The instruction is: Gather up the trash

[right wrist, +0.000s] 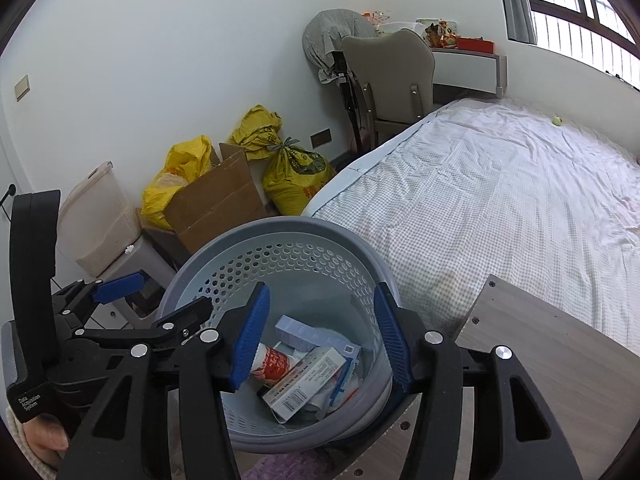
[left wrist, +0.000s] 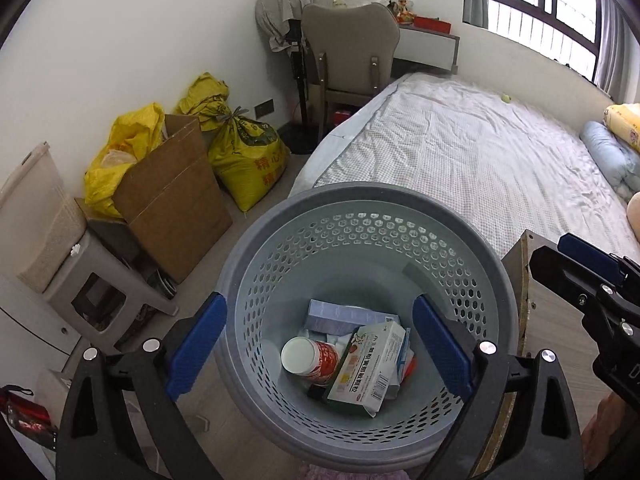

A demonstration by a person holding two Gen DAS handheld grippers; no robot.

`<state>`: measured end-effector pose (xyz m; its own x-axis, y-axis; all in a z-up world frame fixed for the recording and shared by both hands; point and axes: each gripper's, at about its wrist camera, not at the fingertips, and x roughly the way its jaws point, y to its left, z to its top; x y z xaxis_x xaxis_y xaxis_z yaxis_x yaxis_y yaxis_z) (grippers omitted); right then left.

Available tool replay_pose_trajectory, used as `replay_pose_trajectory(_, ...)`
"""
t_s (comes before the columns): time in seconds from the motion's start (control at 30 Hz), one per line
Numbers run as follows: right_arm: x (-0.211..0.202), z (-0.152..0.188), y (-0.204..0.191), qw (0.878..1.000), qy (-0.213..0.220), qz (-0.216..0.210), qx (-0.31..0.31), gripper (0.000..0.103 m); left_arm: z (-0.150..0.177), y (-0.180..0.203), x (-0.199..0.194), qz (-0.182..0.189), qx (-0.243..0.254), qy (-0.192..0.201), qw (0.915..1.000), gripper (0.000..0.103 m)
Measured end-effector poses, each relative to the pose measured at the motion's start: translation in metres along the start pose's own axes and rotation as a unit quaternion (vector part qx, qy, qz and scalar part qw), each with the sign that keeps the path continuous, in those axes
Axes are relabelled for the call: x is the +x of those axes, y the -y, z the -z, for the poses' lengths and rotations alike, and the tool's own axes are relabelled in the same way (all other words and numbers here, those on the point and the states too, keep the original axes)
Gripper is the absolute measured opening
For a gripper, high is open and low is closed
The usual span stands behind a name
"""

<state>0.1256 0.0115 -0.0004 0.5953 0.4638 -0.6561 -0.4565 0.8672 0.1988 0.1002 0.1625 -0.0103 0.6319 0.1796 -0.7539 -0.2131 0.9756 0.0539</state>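
both my grippers, left [left wrist: 318,350] and right [right wrist: 320,340], hang open and empty over the bin [left wrist: 256,240]; i should go find more trash.

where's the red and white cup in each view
Left wrist: red and white cup lies on its side at the basket bottom, lower centre, left of the medicine box.
Right wrist: cup low centre-left, partly behind the left blue pad.
Shared landmark: grey perforated basket.
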Motion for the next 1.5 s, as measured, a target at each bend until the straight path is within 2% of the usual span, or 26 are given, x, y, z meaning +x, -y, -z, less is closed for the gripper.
replay_pose_trajectory(0.53,0.002,0.008,-0.017,0.999,-0.018,0.027,-0.009,0.059,0.003,-0.007,-0.01,-0.048,-0.011,0.007,0.9988,0.096)
replay_pose_trajectory(1.5,0.009,0.008,-0.024,0.999,-0.031,0.043,-0.007,0.061,0.003,-0.015,-0.006,-0.062,-0.017,-0.009,0.9979,0.097)
